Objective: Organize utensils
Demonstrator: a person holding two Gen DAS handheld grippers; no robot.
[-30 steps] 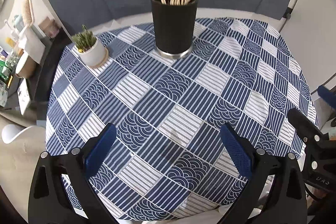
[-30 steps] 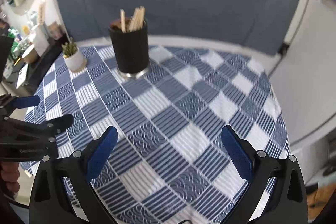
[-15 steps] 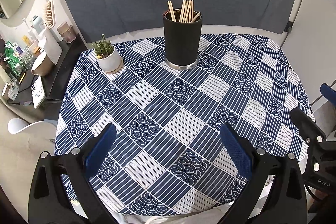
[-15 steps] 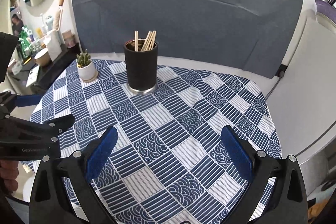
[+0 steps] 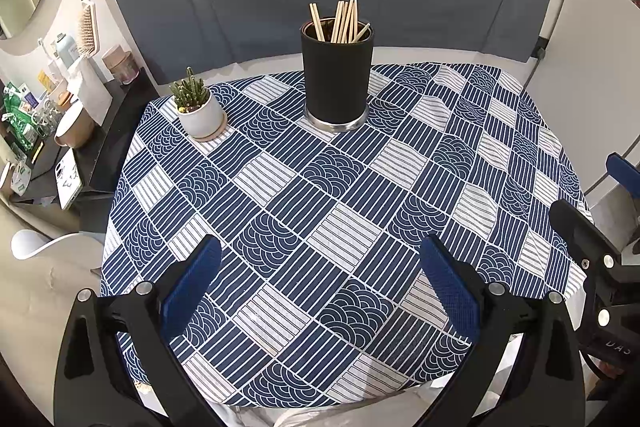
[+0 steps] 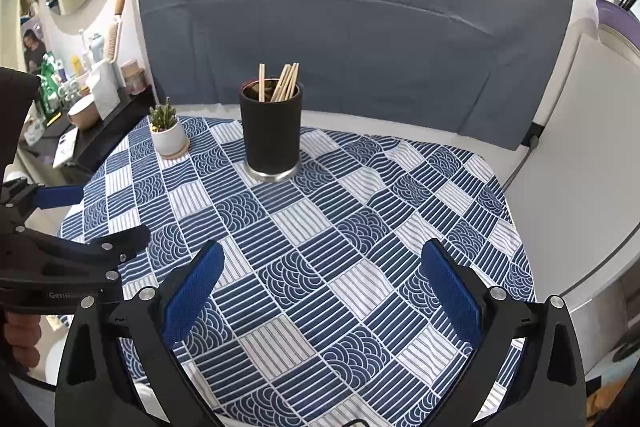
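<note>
A black cylindrical holder (image 5: 337, 75) (image 6: 272, 135) stands upright near the far side of the round table, with several wooden chopsticks (image 5: 342, 21) (image 6: 285, 83) sticking out of its top. My left gripper (image 5: 320, 275) is open over the near edge of the table, nothing between its blue pads. My right gripper (image 6: 320, 279) is open too and empty, well short of the holder. The right gripper's black body shows at the right edge of the left wrist view, and the left gripper's body at the left edge of the right wrist view.
A blue and white patterned cloth (image 5: 360, 187) (image 6: 340, 211) covers the table. A small cactus in a white pot (image 5: 199, 109) (image 6: 167, 133) stands left of the holder. A dark side shelf (image 5: 64, 131) with bottles and jars is at the left. A grey backdrop (image 6: 340, 27) hangs behind.
Both grippers have pulled back and up from the table, so the holder looks smaller and farther away. Both stay open and empty.
</note>
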